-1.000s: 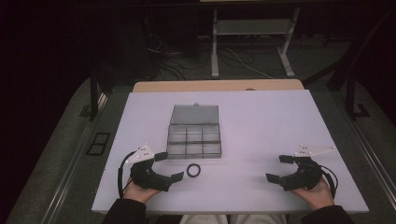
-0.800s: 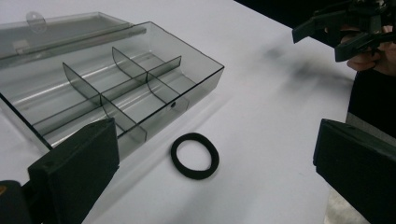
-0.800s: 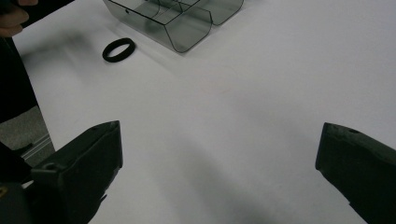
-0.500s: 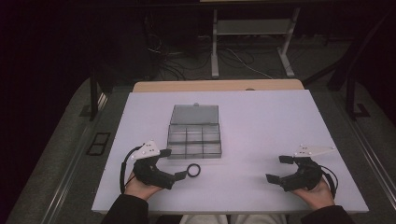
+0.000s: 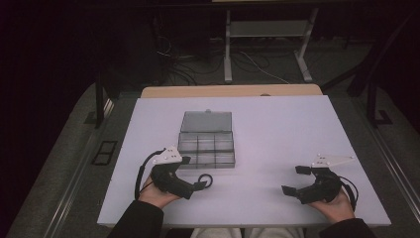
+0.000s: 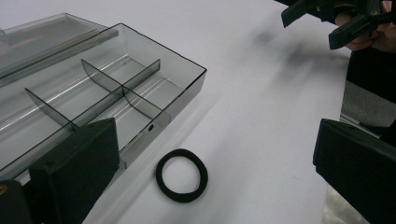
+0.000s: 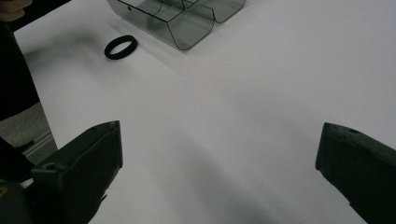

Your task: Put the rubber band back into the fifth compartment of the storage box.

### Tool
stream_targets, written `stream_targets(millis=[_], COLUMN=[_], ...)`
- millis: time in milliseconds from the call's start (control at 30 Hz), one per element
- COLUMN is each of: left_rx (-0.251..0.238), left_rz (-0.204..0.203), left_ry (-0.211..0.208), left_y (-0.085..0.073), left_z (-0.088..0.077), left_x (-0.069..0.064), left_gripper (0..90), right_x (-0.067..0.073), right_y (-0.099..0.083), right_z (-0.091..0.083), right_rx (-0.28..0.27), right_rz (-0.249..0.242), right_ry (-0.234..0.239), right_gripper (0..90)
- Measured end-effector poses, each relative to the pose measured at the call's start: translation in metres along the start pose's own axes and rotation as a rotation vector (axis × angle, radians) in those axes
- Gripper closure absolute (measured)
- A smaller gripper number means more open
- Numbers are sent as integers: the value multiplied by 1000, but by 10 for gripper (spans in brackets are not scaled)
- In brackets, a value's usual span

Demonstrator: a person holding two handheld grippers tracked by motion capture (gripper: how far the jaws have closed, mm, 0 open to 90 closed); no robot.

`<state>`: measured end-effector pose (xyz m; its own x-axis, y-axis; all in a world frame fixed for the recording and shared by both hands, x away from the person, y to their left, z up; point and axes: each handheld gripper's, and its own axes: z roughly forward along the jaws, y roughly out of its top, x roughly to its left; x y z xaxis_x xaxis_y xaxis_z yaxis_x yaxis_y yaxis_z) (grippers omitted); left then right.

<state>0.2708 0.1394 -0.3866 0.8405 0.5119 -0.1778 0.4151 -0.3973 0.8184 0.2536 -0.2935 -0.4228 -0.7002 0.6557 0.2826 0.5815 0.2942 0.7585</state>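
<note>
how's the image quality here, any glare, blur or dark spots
High view: the white table is evenly lit, the floor and surroundings nearly black. Left gripper view: the clear box shows streaky reflections, the near jaws look soft, the black ring is sharp. Right gripper view: faint shadows on the table, jaws slightly blurred.

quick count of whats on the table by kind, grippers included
black ring: 1
clear compartment box: 1
grippers: 2, the left gripper and the right gripper
total: 4
</note>
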Motion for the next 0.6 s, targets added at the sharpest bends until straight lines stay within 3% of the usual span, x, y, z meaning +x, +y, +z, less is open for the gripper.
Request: stream_targets(millis=[600], left_rx=[94], left_rz=[63], left_ry=[-36], left_y=[6], left_z=[21], left_x=[-3], left_gripper=[2], right_x=[1], right_y=[0], right_z=[1], right_rx=[4], right_rz=[-7], right_ry=[2], right_gripper=[4])
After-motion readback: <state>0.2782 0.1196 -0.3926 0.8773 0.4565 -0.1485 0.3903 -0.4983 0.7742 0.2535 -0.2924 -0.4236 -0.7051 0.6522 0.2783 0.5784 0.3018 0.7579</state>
